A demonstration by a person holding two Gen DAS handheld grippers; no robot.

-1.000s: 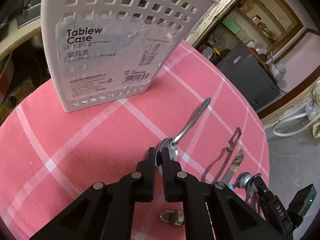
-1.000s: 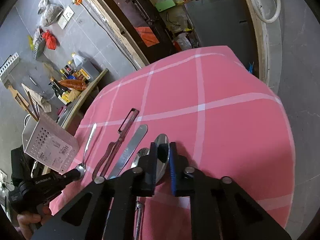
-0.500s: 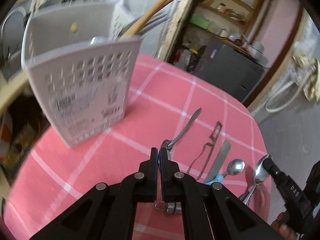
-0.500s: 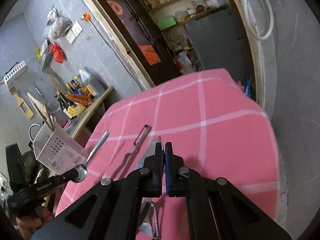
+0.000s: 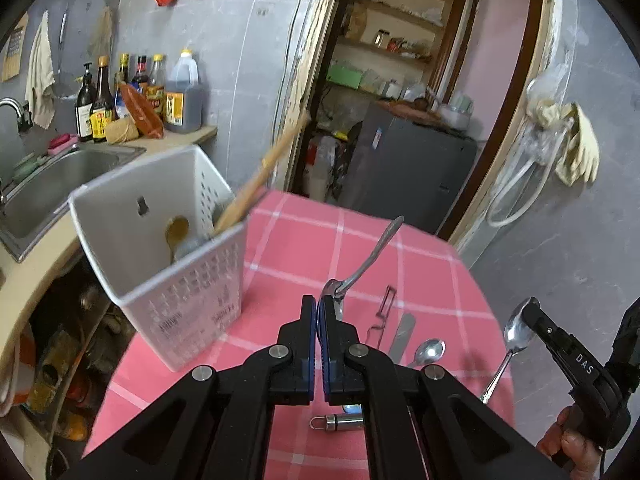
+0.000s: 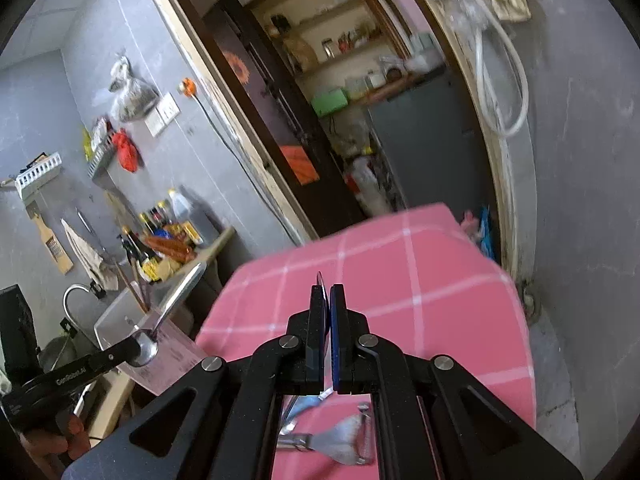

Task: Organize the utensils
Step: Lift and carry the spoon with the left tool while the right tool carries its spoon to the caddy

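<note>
Gripping a spoon (image 5: 362,266) by its bowl, the left gripper (image 5: 318,312) stays clenched, handle slanting up and away over the pink table (image 5: 304,240). The right gripper (image 6: 329,300) is clamped on a second spoon (image 5: 514,330), whose handle hangs down beyond the table's right edge. A white basket (image 5: 160,256) stands near the left edge, just left of the left gripper, with a wooden stick leaning out. A peeler (image 5: 382,312), knife (image 5: 402,338) and small spoon (image 5: 430,350) lie below. The far half of the cloth lies bare.
</note>
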